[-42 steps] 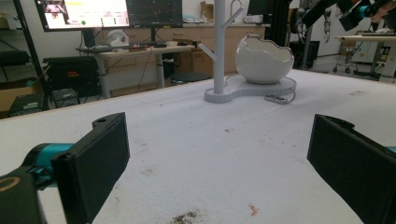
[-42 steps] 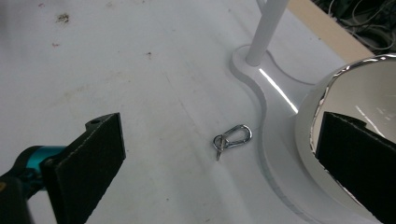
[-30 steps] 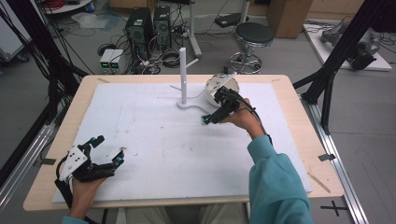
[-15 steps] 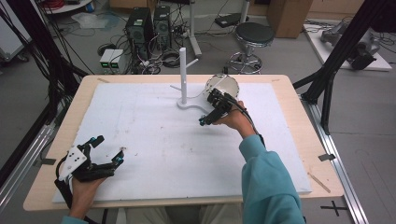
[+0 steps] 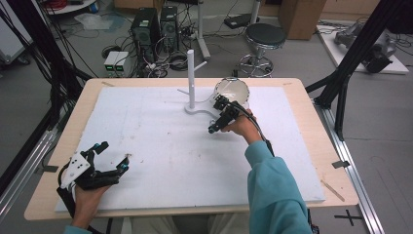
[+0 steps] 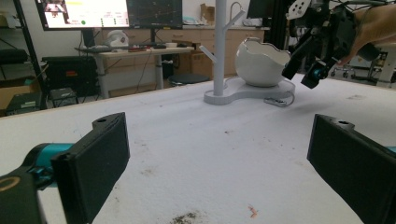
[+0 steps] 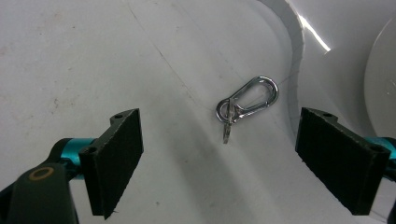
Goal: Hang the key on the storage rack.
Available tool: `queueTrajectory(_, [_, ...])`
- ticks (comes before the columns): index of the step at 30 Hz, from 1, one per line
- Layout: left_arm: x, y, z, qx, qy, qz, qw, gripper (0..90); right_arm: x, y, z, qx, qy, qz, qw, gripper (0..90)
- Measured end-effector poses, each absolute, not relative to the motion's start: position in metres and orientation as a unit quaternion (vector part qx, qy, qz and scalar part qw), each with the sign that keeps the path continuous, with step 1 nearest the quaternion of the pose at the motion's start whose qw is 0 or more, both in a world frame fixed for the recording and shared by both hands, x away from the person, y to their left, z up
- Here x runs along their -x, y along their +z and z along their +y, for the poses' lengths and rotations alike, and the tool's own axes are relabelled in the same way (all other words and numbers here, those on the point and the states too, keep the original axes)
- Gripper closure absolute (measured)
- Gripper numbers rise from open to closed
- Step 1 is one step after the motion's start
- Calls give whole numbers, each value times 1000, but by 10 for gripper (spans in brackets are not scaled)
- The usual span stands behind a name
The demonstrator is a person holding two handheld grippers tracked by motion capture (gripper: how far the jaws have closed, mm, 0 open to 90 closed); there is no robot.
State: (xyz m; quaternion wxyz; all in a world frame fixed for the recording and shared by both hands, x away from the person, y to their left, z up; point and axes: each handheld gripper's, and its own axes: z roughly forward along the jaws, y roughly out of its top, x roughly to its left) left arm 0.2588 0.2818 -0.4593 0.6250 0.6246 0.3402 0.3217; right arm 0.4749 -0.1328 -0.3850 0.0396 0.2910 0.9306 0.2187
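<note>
Carabiner (image 7: 247,103) on white foam sheet (image 5: 160,146)

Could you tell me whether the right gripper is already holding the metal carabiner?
No, the carabiner lies free on the white surface between the open jaws of the right gripper.

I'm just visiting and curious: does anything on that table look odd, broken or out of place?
The white bowl has a jagged, eggshell-like rim, possibly by design. A metal carabiner lies loose on the white stand's base rather than hanging from its pegs.
</note>
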Motion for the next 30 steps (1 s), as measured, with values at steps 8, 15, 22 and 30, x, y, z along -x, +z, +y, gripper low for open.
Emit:
queueTrajectory(8, [-259,-459,282,-625,322,340,625,62,-479,-389,-132,-301,204,931,39,329])
queueTrajectory(15, [-259,-459,282,-625,322,339,625,62,-480,-394,-131,-313,202,928,33,488])
queueTrajectory(22, [-259,-459,282,-625,322,338,625,62,-483,-398,-130,-319,196,927,28,601])
queueTrajectory(30, [-259,-459,282,-625,322,338,626,62,-483,-398,-129,-326,192,925,32,706])
